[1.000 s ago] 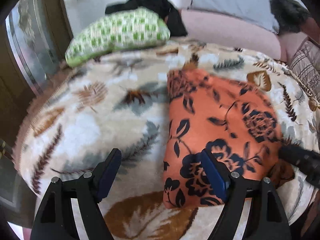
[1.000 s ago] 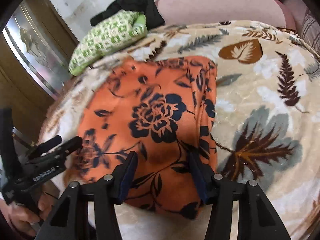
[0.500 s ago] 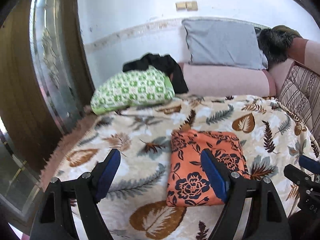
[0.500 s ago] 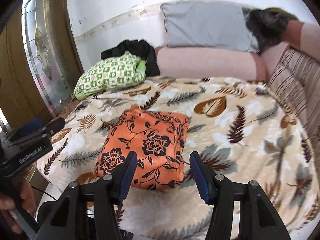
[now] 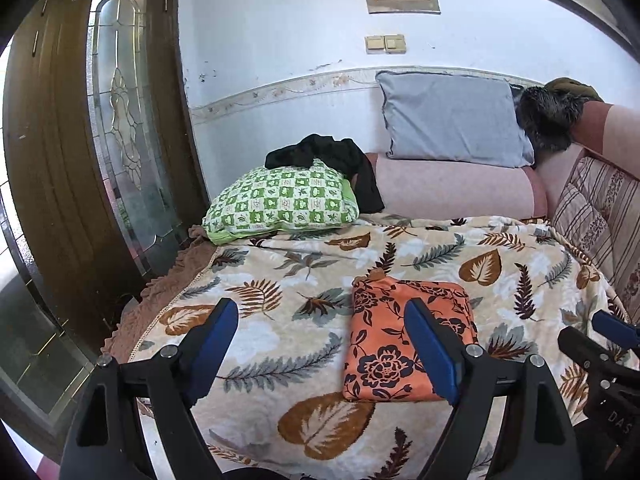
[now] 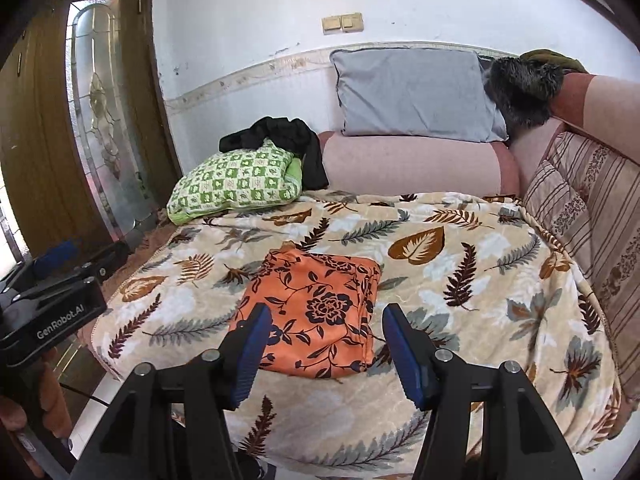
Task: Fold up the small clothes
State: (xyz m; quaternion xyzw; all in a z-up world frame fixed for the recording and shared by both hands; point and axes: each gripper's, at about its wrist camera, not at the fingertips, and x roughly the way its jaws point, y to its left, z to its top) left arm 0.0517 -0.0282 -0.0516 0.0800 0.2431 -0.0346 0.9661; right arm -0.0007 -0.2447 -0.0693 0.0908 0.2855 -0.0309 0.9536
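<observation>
An orange garment with dark flowers [image 5: 384, 344] lies folded into a flat rectangle on the leaf-patterned blanket [image 5: 280, 332]; it also shows in the right wrist view [image 6: 316, 312]. My left gripper [image 5: 320, 344] is open and empty, held back from the bed's front edge, with the garment behind its right finger. My right gripper [image 6: 324, 352] is open and empty, held back and above the garment's near edge. Each gripper shows at the edge of the other's view.
A green checked pillow [image 5: 280, 200] with a black garment [image 5: 340, 160] on it lies at the back left. A grey pillow [image 5: 452, 120] and pink bolster [image 5: 452, 192] line the wall. Striped cushions [image 6: 580, 208] stand at right. A wooden glass-panelled door [image 5: 100, 140] is at left.
Both grippers have pulled back and up from the folded garment, which stays flat on the blanket. The view has widened from close-up to the whole bed.
</observation>
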